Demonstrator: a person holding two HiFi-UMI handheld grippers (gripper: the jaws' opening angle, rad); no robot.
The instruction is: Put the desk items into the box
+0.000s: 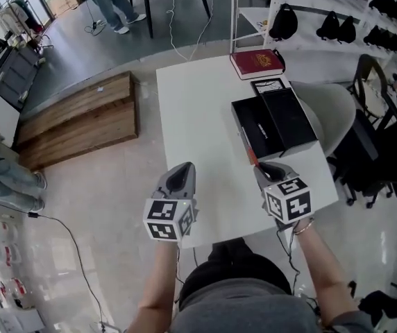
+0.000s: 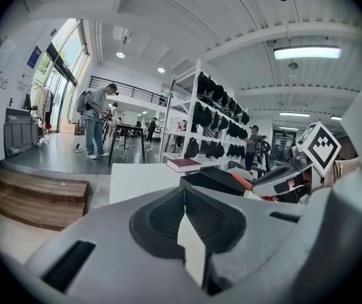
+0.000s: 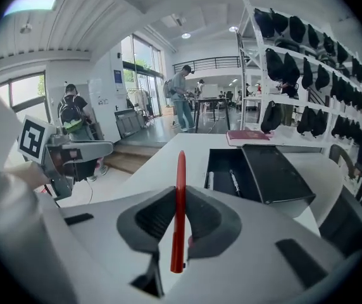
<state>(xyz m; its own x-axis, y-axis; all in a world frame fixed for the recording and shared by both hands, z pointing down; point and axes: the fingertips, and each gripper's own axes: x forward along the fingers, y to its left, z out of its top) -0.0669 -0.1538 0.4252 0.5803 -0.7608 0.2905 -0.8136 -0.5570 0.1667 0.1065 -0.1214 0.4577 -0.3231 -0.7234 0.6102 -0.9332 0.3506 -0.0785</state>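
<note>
The left gripper (image 1: 181, 170) hangs over the near left corner of the white table (image 1: 198, 116). In the left gripper view its jaws meet at the tips (image 2: 182, 192), with only a thin wedge of bare tabletop showing below them; nothing is caught between them. The other tool lies just to its right, at about the same level.

The right gripper (image 1: 268, 169) has its jaws pressed closed on a red pen (image 3: 180, 214). The pen stands straight up between the pads in the right gripper view (image 3: 180, 194), its tip reaching well past the fingertips and its lower end just behind them. In the head view the pen (image 1: 247, 146) pokes forward from this tool.

Just ahead of the right gripper and slightly to its right sits the open black box (image 3: 208, 170), with two slim pen-like items lying lengthwise inside. The pen's tip ends beside the box's near left edge (image 1: 243, 116). The black lid (image 3: 276, 173) rests tilted on the box's right side. Beyond the box, farther from the tool, a red book (image 3: 249, 136) lies at the table's far edge.
</note>
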